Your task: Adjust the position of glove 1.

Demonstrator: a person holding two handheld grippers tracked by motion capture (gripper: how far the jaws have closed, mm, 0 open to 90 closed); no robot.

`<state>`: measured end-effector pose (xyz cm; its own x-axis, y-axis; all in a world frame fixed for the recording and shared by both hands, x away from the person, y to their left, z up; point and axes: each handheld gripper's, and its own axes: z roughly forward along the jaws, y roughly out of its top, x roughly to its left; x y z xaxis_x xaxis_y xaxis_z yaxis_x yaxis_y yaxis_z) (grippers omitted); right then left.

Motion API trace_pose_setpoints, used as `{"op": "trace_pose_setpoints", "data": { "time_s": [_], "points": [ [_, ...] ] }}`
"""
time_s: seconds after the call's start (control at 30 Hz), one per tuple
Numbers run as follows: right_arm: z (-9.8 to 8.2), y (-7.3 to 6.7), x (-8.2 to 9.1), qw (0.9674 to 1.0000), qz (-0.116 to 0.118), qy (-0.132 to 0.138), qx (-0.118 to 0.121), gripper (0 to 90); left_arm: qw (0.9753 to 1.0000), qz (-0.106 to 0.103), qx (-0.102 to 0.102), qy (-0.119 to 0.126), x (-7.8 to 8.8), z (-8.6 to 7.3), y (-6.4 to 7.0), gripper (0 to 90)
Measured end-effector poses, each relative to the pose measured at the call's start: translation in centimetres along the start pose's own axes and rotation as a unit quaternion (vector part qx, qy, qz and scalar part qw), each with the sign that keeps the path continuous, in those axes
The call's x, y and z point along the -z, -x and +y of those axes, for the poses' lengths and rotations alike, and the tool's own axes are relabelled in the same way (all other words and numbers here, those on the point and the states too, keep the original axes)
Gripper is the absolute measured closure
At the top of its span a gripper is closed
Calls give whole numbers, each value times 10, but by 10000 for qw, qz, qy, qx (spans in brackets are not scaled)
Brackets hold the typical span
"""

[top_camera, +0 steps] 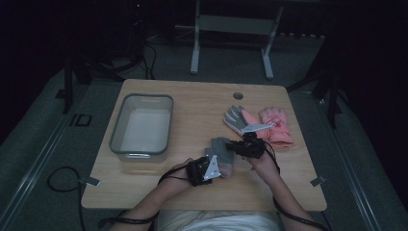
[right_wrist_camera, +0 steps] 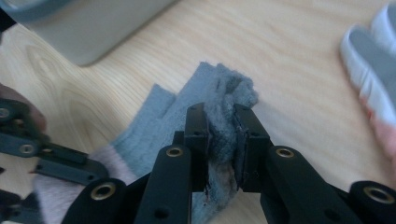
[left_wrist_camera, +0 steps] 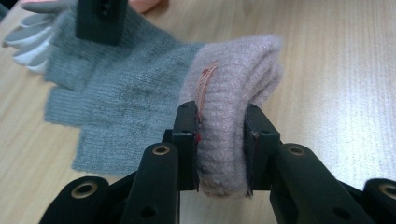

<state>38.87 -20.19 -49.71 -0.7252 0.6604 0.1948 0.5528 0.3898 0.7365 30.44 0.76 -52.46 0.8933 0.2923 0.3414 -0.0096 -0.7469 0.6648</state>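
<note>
Left gripper [left_wrist_camera: 223, 140]: the fingers [left_wrist_camera: 187, 140] are closed on the pale pink ribbed cuff [left_wrist_camera: 233, 93] of a knitted glove [left_wrist_camera: 126, 88]. The cuff is bunched between the two pads and bulges above and below them. A small tag lies against the cuff at the left pad.

Right gripper [right_wrist_camera: 223, 140]: the fingers [right_wrist_camera: 198, 140] are closed on the grey finger end of the same glove [right_wrist_camera: 187, 112], with the knit folded and pinched between the pads. The glove's remaining grey fingers fan out toward the tabletop [right_wrist_camera: 289, 60].

In the high view, the left gripper [top_camera: 211, 166] and the right gripper [top_camera: 235, 147] stand close together near the front middle of the tabletop [top_camera: 202, 96], the glove [top_camera: 222, 153] spanning the short gap between them. The left gripper holds the end nearer the person, the right gripper the far end.

Behind and to the right of the right gripper lie a grey-and-white glove [top_camera: 238, 120] and, touching it, a pink glove [top_camera: 278, 126]. A grey rectangular bin [top_camera: 142, 126] sits on the left half of the tabletop, well apart from the gloves. A cable trails from each gripper along the person's forearms and off the near edge of the tabletop.
</note>
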Motion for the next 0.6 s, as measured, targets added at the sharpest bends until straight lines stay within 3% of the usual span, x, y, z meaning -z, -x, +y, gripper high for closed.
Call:
{"op": "trace_pose_setpoints", "data": {
  "time_s": [0.27, 0.6],
  "points": [
    [28, -9, 10, 9993, -62, 255, 269, 780, 9997, 217, -42, 61, 27, 9, -13, 706],
    [60, -30, 3, 9976, 19, 426, 554, 780, 9989, 425, -44, -196, 62, 6, -35, 706]
  ]
}}
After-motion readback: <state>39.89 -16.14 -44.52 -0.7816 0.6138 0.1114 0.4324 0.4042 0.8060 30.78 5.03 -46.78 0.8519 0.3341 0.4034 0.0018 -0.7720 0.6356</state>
